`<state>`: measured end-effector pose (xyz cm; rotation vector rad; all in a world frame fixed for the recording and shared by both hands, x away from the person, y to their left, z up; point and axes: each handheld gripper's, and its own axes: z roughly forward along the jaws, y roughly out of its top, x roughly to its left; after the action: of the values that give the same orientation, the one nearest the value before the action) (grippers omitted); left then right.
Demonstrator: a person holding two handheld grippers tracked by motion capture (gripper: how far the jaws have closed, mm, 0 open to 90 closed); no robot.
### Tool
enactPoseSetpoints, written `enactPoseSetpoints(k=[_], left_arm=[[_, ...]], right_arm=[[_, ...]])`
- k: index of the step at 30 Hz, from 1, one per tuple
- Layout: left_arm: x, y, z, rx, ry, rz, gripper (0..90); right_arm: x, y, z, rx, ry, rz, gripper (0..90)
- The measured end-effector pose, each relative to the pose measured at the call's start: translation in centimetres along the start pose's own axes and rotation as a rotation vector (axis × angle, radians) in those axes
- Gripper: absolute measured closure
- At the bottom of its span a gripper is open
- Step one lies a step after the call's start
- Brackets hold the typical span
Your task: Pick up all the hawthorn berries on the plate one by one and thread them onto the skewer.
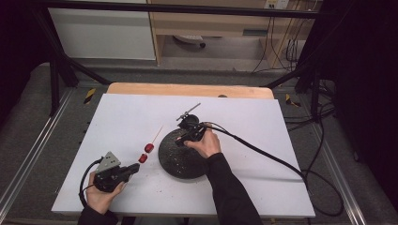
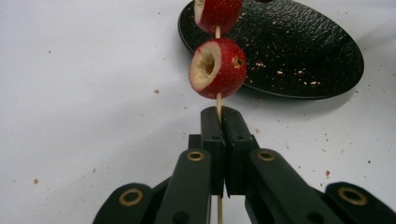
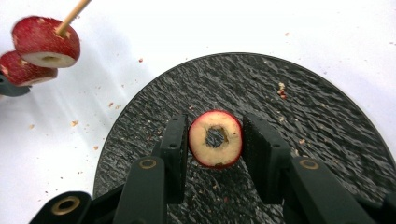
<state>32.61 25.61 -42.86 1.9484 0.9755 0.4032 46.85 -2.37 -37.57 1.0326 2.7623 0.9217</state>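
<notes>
Work in hand: threading cored red fruit pieces onto a thin wooden skewer [image 2: 218, 100], one at a time.
Left hand-held gripper [image 2: 219, 122]: jaws closed tight on the lower end of the skewer, holding it slanted up over the white desk [image 1: 263, 140], tip toward the plate.
Skewer load: two fruit pieces already on the stick, the nearer fruit piece [image 2: 218, 68] just above the jaws, the second fruit piece [image 2: 217, 13] right beyond it.
Right hand-held gripper [image 3: 215, 140]: jaws pinched on a third piece, a cored fruit ring [image 3: 215, 138], its bored hole facing the camera.
Where the ring is: over the near part of the black plate [image 3: 299, 102] (whether it is clear of the surface is hard to tell).
Step judged: pick-up done, transfer to the skewer is next.
Next move calls for: carrying the ring to the bare tip of the skewer [image 1: 157, 132], lining the hole up with the point, then pushing it down toward the other two while the left hand holds steady.
Risk: a crooked approach could split the soft flesh.
</notes>
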Motion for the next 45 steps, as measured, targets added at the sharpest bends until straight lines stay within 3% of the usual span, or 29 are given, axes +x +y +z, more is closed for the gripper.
enactPoseSetpoints(k=[10,18,32,45], left_arm=[[-0.4,0.1,0.2,0.006,-0.005,0.008,88.3],[-0.7,0.1,0.4,0.005,-0.01,0.014,88.3],[-2.0,0.5,1.3,0.006,-0.03,0.029,88.3],[-3.8,1.7,2.3,-0.024,-0.049,0.04,88.3]], right_arm=[[-0.2,-2.1,-1.8,-0.093,0.016,0.054,62.7],[-0.7,-4.6,-2.9,-0.201,0.039,0.116,62.7],[-1.8,-9.2,-4.6,-0.434,0.064,0.267,62.8],[-1.9,-10.9,-5.1,-0.623,0.11,0.356,62.9]])
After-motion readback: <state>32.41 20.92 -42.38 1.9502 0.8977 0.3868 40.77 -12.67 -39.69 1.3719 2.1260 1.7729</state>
